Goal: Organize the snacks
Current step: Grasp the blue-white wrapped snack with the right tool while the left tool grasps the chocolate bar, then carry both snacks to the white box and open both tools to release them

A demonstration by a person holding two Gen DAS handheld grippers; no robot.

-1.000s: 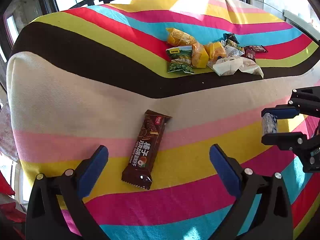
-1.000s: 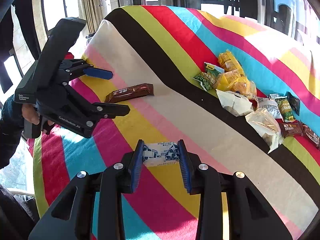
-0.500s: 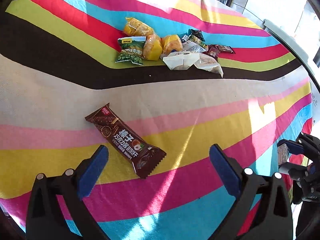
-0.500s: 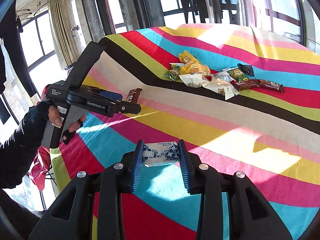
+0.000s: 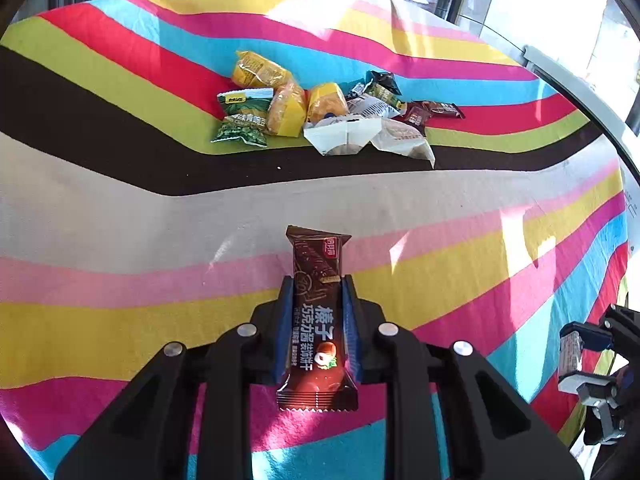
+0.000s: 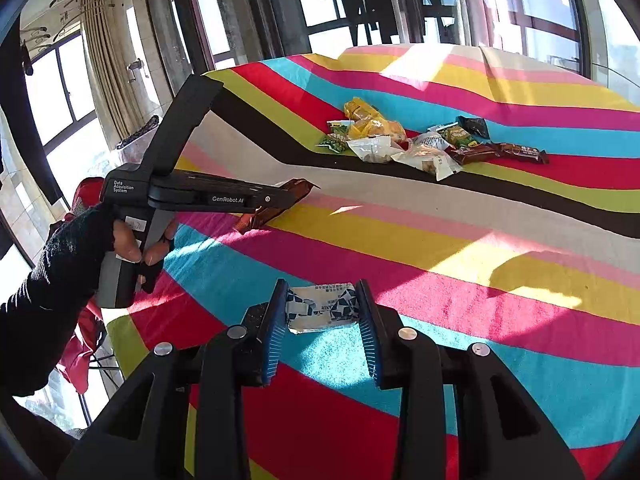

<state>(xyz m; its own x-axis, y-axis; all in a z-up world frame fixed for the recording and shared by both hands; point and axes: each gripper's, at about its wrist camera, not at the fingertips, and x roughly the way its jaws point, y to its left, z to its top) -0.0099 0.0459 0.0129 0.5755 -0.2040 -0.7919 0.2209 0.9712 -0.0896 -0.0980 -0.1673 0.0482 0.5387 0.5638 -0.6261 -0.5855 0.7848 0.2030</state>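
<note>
Left tool clamped on the brown chocolate wafer bar, low over the striped counter. Right tool closed on a small blue-white packet. Snack pile sits well apart at far side. Step: transport. Next, probably: carry both to their group and release flat.

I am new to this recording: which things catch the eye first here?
The left gripper clamps a brown chocolate bar over the striped tablecloth. The right gripper holds a white-and-blue packet. A snack pile lies on the cloth's far side.
</note>
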